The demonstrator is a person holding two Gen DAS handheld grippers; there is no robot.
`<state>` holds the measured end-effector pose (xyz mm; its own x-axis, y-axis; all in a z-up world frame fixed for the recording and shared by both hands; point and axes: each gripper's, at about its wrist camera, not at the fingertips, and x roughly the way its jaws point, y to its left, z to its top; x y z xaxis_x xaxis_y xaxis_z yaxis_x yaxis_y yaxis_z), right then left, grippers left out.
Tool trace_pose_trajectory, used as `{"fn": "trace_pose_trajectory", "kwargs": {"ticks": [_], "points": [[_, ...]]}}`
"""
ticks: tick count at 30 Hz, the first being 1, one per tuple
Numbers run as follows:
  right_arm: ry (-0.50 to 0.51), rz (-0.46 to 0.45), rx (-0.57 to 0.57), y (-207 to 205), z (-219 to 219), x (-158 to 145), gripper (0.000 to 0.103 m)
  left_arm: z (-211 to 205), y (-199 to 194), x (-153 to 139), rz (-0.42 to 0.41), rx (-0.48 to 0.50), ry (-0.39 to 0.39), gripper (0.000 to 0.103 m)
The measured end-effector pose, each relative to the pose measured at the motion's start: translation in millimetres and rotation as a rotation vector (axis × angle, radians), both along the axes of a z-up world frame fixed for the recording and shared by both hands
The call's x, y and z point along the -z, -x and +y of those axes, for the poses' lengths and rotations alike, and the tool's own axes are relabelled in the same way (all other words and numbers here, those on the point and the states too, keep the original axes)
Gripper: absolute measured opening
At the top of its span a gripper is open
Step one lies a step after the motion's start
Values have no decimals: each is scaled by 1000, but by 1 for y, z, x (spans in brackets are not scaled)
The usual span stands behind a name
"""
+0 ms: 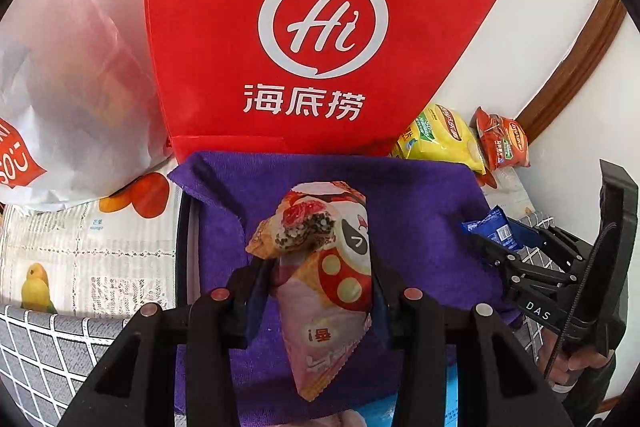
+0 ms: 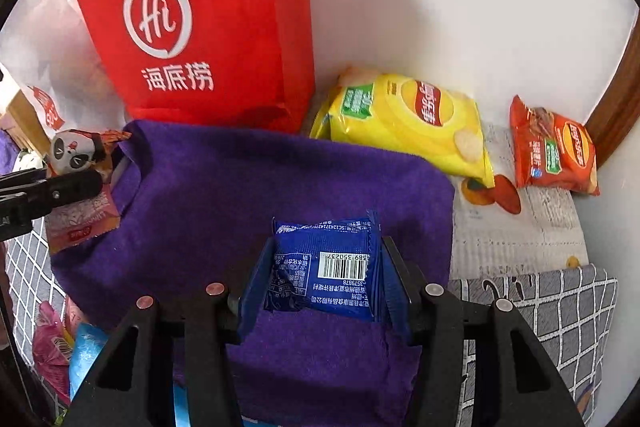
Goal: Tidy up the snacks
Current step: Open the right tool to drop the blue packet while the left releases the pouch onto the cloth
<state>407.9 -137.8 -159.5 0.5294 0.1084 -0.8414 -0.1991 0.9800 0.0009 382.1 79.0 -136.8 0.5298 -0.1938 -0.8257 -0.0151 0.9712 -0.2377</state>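
From the left wrist, the left gripper (image 1: 320, 279) clamps a pink snack packet (image 1: 320, 267) above the purple cloth (image 1: 420, 211), before a red bag (image 1: 304, 27); a white bag (image 1: 76, 99) shows here only.

From the right wrist, the right gripper (image 2: 320, 279) pinches a blue packet (image 2: 328, 267); the yellow chip bag (image 2: 404, 123) and orange chip bag (image 2: 554, 151) lie fully visible by the wall.
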Motion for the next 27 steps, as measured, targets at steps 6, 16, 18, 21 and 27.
{"fn": "trace_pose_trajectory", "kwargs": {"ticks": [6,16,18,21,27], "points": [[10,15,-1,-2,2,6,54,-3,-3,6,12,3,-1,41],[-53,25,13,0,-3,-5,60,-10,-5,16,45,16,-4,41],[-60,-7,8,4,-2,-14,66,-14,-7,18,50,23,-2,41],[-54,-55,-3,11,0,-28,71,-19,-7,20,51,32,-12,41],[-67,-102,0,20,0,-45,71,-20,-10,25,66,32,-28,41]]}}
